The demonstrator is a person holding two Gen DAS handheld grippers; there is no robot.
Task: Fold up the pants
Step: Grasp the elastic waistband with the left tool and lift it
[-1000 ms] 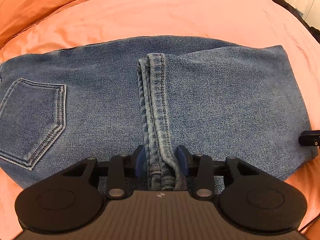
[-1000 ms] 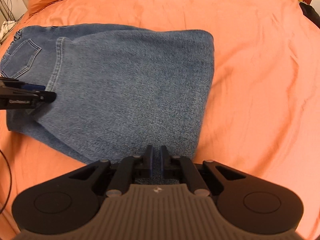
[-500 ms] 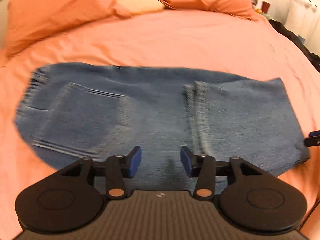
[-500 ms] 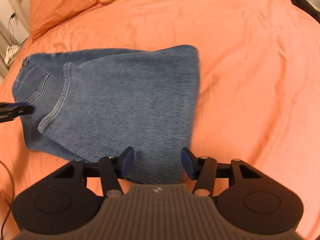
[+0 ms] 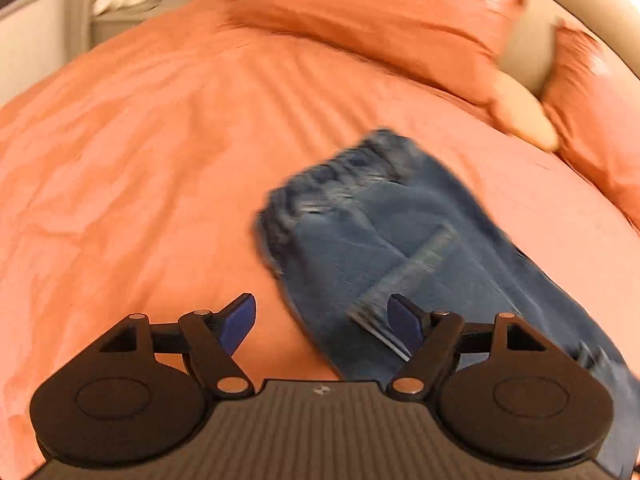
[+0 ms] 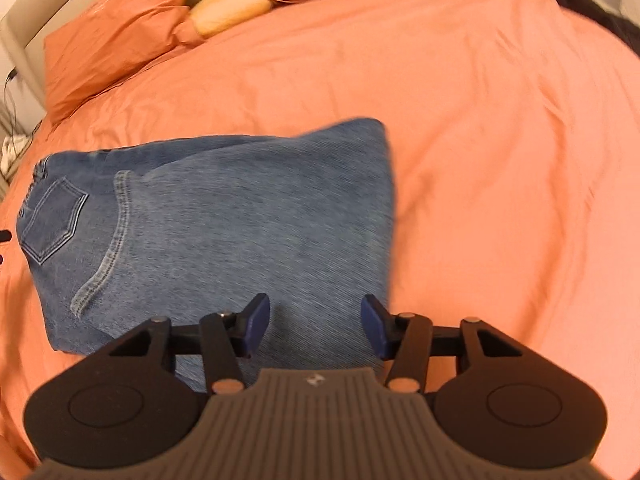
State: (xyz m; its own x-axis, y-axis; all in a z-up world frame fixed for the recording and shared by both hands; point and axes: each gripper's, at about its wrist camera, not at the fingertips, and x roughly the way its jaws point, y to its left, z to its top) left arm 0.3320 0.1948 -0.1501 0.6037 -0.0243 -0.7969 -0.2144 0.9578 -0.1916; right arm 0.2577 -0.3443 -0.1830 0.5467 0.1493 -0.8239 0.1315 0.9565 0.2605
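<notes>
The blue jeans (image 6: 224, 216) lie folded on the orange bed, leg part laid over the seat, back pocket (image 6: 52, 224) showing at the left. My right gripper (image 6: 315, 320) is open and empty, above the near edge of the folded legs. In the left wrist view the jeans (image 5: 400, 248) are blurred, waistband (image 5: 344, 168) toward the far end. My left gripper (image 5: 323, 318) is open and empty, near the waist end's near-left edge, its right fingertip (image 5: 404, 318) over the denim.
The orange bedspread (image 6: 500, 160) covers the whole bed. Orange pillows (image 6: 116, 36) and a yellow cushion (image 6: 228, 10) lie at the headboard. A nightstand (image 5: 120, 12) stands beyond the bed's far left. Dark clothing (image 6: 600, 12) lies at the far right.
Both grippers let go of the jeans, opened and pulled back. The left gripper swung left toward the waist end; the hem it held now lies on the seat.
</notes>
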